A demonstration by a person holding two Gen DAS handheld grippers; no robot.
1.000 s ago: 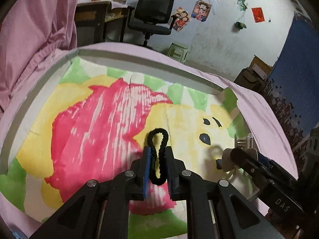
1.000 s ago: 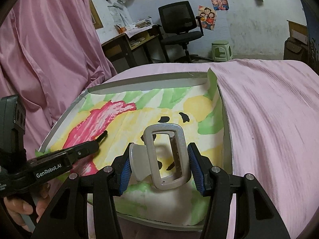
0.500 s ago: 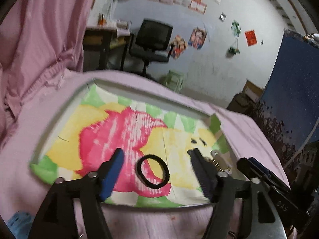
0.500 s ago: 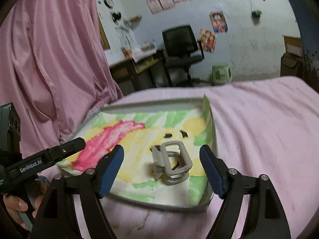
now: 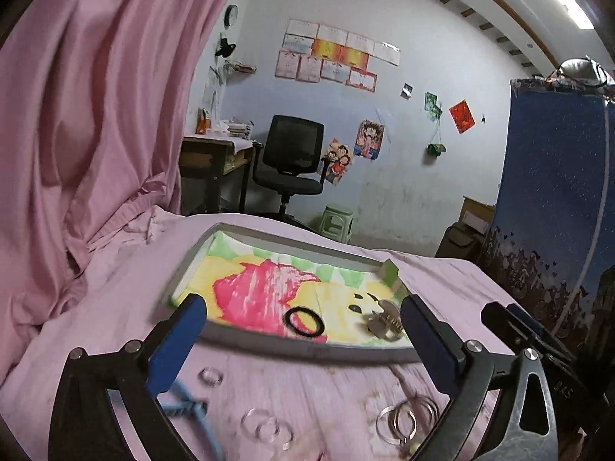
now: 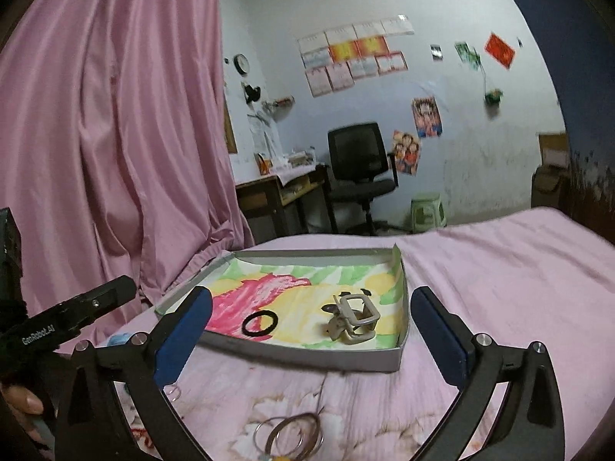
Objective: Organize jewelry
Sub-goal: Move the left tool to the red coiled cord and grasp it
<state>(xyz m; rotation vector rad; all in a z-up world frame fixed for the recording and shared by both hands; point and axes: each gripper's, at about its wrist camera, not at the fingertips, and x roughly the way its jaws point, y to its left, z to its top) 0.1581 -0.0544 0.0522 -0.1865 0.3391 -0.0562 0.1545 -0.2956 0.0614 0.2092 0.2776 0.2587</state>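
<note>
Both the left gripper (image 5: 303,336) and right gripper (image 6: 311,324) hang spread and empty, since the black hair tie (image 6: 260,323) and grey claw clip (image 6: 353,319) already lie in the tray (image 6: 307,353), while metal rings (image 6: 290,436) wait on the bedsheet (image 6: 499,269).

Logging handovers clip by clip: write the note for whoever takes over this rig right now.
Left gripper: open, empty. Right gripper: open, empty; both above the pink bedsheet.
Done: black elastic hair tie and grey plastic claw clip lie apart in the shallow grey tray with the painted liner.
Left: silver metal bangles, clear rings and blue cord on the sheet in front of the tray.
</note>
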